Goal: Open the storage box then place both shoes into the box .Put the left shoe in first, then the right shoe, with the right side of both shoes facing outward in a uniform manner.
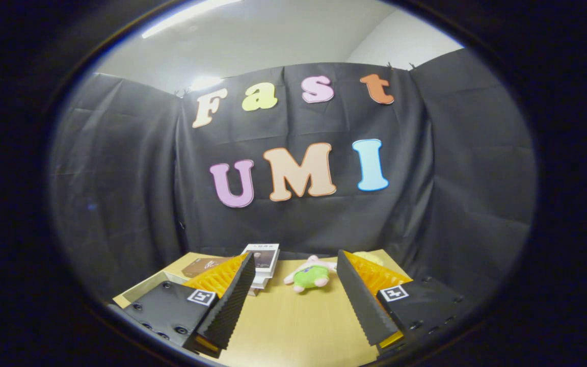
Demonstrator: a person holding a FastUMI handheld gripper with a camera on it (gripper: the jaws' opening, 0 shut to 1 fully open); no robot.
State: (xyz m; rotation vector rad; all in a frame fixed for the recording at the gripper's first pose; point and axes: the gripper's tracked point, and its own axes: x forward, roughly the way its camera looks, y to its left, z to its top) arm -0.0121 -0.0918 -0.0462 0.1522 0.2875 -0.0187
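The gripper (293,298) stands open at the bottom of the frame, nothing between its fingers. The task's things are hard to make out: a pale rim low at the left may be the storage box (143,289), so progress cannot be judged. Mid-frame on the light wooden table (293,331) lie a plush toy (310,275) and stacked books (264,260); black cloth walls the booth.
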